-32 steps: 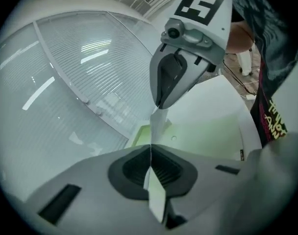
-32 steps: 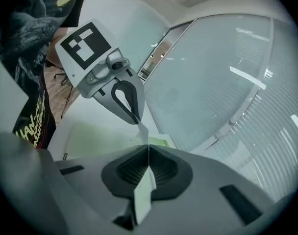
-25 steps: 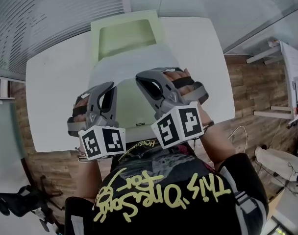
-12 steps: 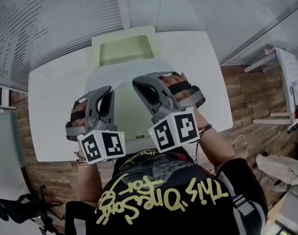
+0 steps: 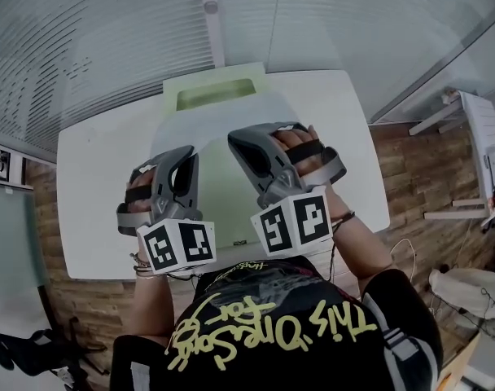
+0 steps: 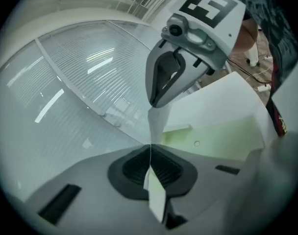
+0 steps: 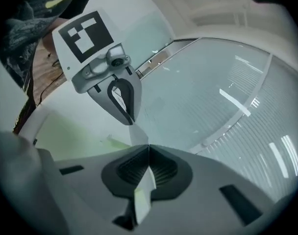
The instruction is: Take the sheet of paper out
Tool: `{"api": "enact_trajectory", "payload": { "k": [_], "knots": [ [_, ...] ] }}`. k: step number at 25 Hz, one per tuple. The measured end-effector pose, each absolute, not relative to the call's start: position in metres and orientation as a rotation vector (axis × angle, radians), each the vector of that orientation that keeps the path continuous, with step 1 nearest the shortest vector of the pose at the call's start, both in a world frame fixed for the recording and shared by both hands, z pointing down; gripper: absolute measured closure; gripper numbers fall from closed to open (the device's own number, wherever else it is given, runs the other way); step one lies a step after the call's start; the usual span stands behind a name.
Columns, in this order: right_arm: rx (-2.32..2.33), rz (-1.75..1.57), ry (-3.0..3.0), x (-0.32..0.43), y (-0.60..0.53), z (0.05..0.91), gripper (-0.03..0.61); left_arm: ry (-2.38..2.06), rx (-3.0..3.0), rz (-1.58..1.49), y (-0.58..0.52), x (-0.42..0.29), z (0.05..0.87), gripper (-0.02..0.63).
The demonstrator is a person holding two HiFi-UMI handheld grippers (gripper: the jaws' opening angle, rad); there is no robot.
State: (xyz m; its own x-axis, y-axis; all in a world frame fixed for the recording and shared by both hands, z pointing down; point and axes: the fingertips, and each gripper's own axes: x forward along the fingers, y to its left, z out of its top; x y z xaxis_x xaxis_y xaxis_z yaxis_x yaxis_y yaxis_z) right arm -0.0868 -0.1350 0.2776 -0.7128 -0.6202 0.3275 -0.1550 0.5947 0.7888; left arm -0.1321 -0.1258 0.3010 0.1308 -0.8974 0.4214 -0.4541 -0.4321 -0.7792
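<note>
Left gripper (image 5: 185, 156) and right gripper (image 5: 238, 139) sit side by side, angled slightly downward, each with jaws clamped on the sheet of paper (image 6: 157, 200).

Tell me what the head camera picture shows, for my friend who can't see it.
Seen from above, a person's left gripper and right gripper are both shut on the near edge of a sheet of paper, held above a white table. A pale green folder lies on the table beyond it.

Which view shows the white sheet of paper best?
The head view: the white sheet of paper shows its broad face there. Each gripper view shows only a thin edge, pinched by the shut left gripper or right gripper.
</note>
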Motion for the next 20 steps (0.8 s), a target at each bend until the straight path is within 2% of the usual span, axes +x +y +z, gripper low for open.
{"api": "enact_trajectory", "payload": {
  "k": [20],
  "knots": [
    [0.686,-1.109,-2.19,-0.084,-0.146,0.267,0.571,1.297,-1.878,-1.221,-0.141,-0.13,0.288,0.607]
  ]
}}
